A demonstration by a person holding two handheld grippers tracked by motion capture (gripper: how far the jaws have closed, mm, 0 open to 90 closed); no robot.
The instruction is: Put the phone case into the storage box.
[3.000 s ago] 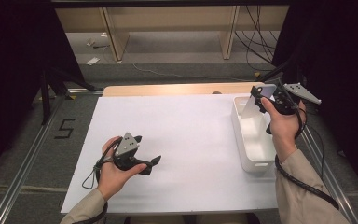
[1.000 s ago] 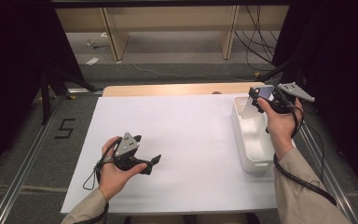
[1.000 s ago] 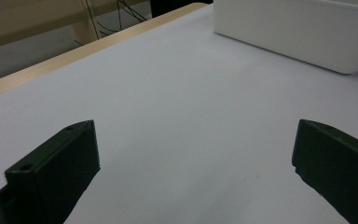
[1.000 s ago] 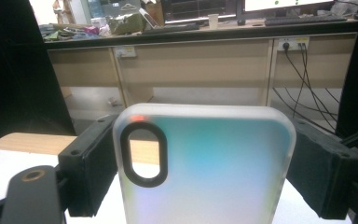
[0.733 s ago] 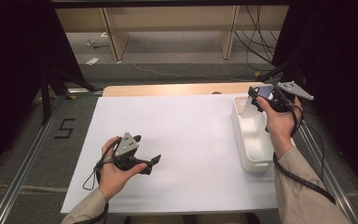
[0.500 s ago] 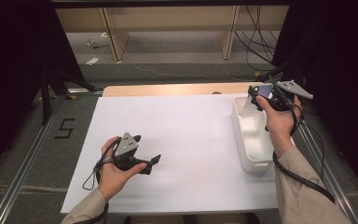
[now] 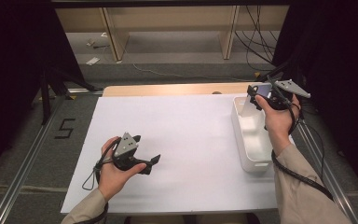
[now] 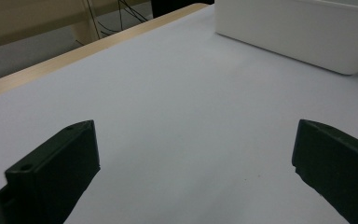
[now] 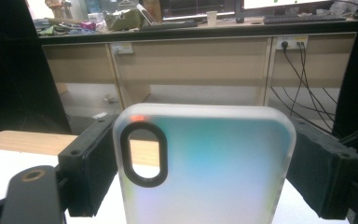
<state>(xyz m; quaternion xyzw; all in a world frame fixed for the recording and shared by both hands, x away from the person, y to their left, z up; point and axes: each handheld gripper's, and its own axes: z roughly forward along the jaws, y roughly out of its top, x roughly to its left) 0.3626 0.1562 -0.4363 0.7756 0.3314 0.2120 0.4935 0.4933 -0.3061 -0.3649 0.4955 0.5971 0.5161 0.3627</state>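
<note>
Right gripper (image 7: 257, 97): your jaws clamp phone case (image 9: 205, 163) by its side edges, case upright, camera cutout at top. You hold it in air above far end of white bin (image 7: 242, 135), likely so it clears rim. Left gripper (image 7: 156, 159): jaws spread wide, nothing between them, parked low over white sheet (image 7: 186, 140), aimed toward bin, well apart from it. Looks like you're keeping that hand out of way.

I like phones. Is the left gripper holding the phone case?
No, the left gripper is open over bare table; the right gripper grips the phone case.
</note>
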